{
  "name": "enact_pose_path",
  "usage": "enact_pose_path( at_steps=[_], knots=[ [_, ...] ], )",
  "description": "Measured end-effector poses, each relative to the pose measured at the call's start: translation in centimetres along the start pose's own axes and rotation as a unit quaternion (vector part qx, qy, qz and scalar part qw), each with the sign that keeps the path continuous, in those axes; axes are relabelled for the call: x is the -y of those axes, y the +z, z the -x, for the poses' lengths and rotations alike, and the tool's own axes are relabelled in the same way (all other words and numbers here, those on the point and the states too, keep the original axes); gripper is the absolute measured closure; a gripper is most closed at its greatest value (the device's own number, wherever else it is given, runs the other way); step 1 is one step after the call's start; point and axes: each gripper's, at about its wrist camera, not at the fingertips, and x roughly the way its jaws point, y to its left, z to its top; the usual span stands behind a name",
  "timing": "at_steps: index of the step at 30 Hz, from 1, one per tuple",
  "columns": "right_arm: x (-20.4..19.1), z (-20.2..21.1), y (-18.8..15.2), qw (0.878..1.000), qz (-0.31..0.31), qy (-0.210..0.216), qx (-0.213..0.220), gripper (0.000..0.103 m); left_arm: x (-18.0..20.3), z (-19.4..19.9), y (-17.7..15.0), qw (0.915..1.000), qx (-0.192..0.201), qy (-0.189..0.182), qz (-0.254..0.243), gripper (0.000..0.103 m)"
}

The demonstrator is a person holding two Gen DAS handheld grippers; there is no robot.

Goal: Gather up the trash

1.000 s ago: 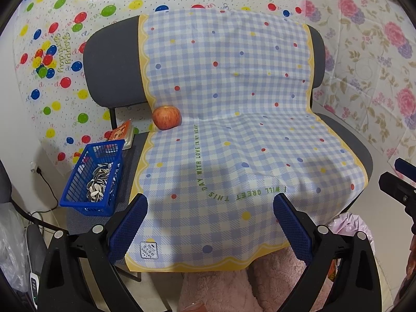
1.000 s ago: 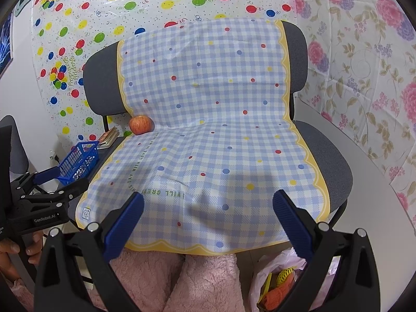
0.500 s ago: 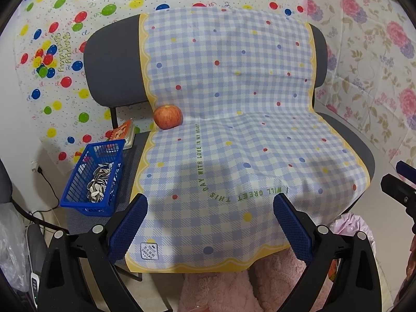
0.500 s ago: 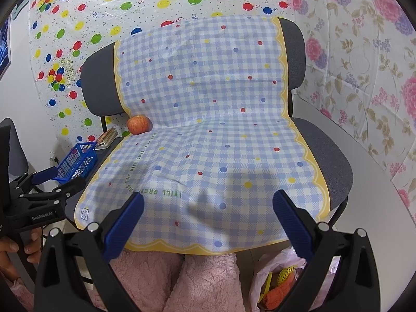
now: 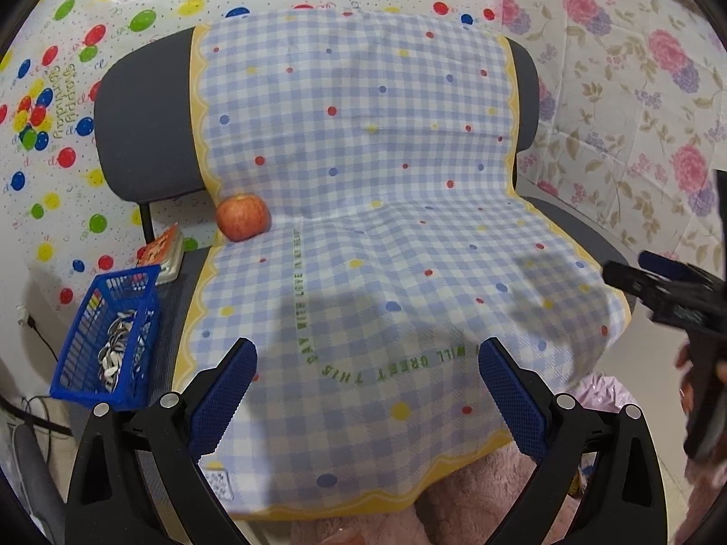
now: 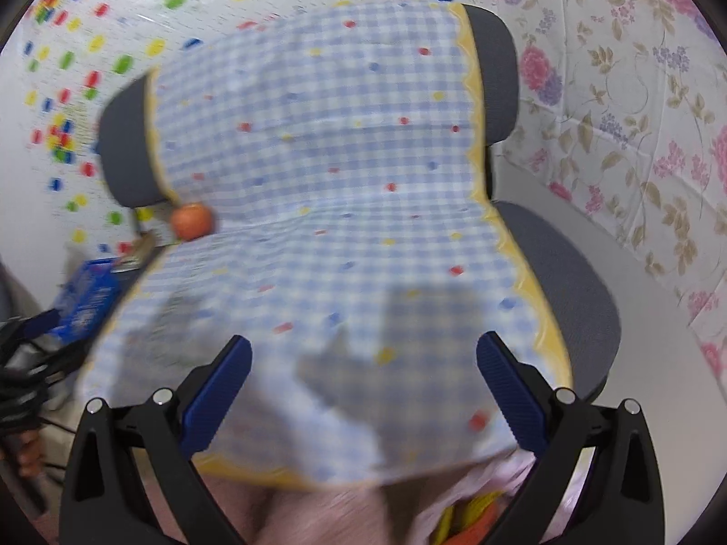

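While both grippers are hovering with jaws wide and empty, the step looks like locating trash. The left gripper (image 5: 365, 390) is facing the blue-checked cloth-covered chair (image 5: 377, 236); the round red apple (image 5: 242, 217) is lying ahead and left of its jaws. The right gripper (image 6: 363, 386) is tilting; the pink plastic bag (image 6: 472, 506) holding scraps is showing below its jaws. Next, I judge, calls for closing on the apple.

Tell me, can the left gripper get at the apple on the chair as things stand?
Probably yes. The left gripper is open, with only flat checked cloth between it and the apple, which sits exposed at the seat's back-left corner. It would need to reach forward and leftward.
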Motion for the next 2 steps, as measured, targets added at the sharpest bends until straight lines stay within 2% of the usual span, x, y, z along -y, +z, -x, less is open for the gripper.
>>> enact_pose_path(
  at_steps=[2],
  knots=[
    [0.61,-1.37,0.51,1.000,0.005,-0.011,0.001,0.006,-0.08,-0.43,0.03,0.9999,0.009,0.008,0.005,0.006]
  ],
)
